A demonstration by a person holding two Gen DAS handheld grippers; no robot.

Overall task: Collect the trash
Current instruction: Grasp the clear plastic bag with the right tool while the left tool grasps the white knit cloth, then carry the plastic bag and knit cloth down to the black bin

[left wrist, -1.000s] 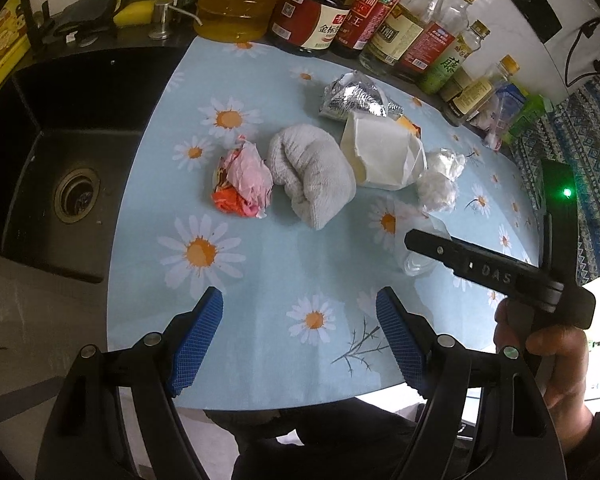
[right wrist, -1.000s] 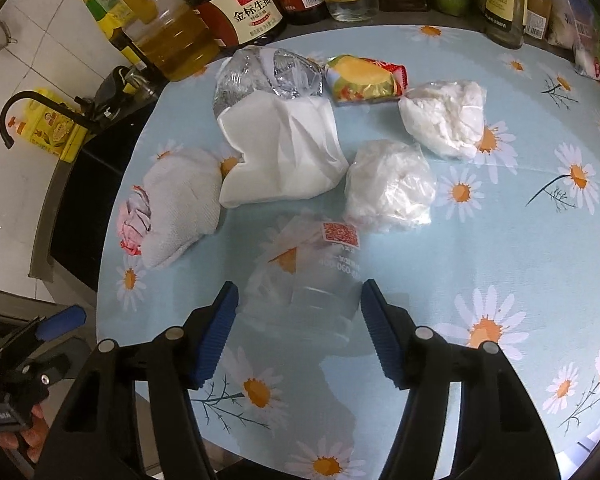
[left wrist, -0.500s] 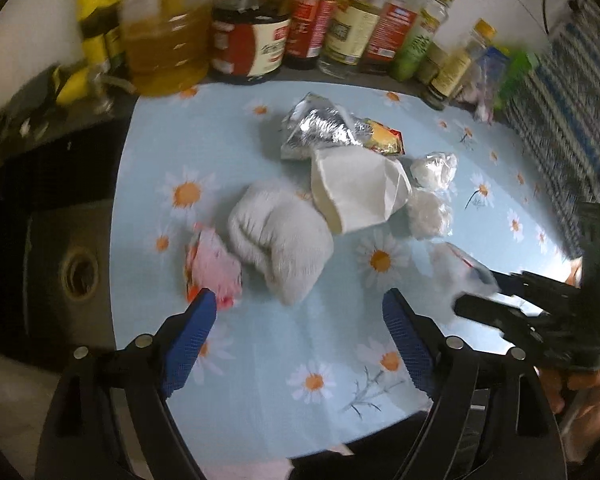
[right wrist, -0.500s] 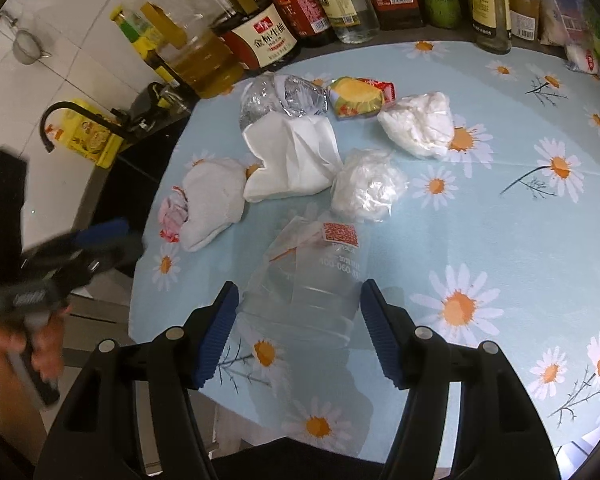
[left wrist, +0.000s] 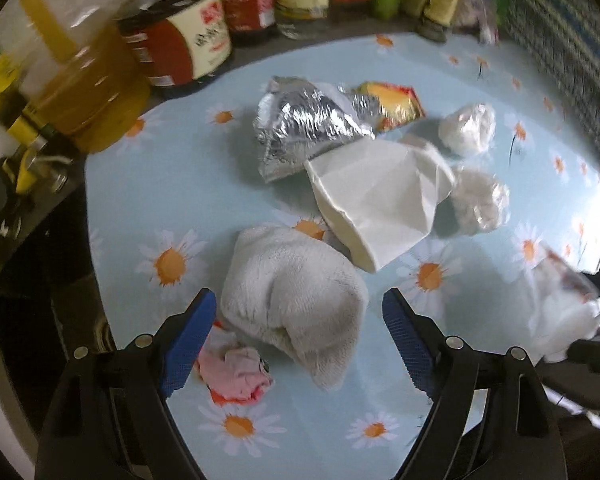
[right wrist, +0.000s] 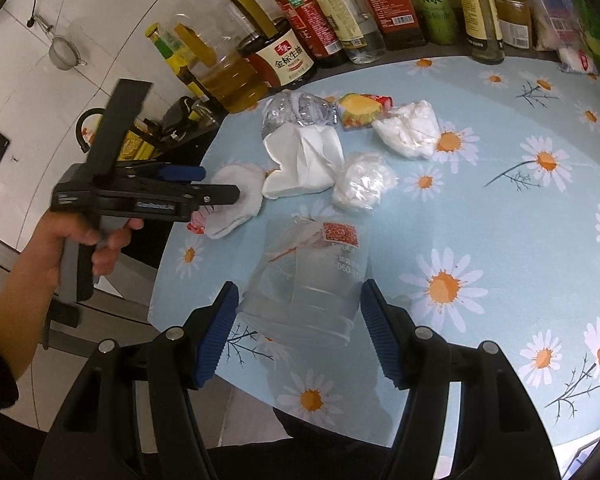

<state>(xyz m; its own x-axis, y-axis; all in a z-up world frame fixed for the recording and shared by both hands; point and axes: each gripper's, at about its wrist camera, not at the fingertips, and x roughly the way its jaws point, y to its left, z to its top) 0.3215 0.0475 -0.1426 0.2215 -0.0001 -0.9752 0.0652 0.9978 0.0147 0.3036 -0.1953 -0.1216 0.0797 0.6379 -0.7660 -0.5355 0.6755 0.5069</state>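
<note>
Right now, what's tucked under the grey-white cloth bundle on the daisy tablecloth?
A crumpled pink and red wrapper pokes out from under the cloth bundle's near edge. How far it runs beneath is covered.

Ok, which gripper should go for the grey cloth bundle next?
Left. The left gripper is open and hovers right over the grey cloth bundle, its fingers on either side of it. The right gripper is already occupied, shut on the clear plastic cup, and sits farther from the bundle.
</note>
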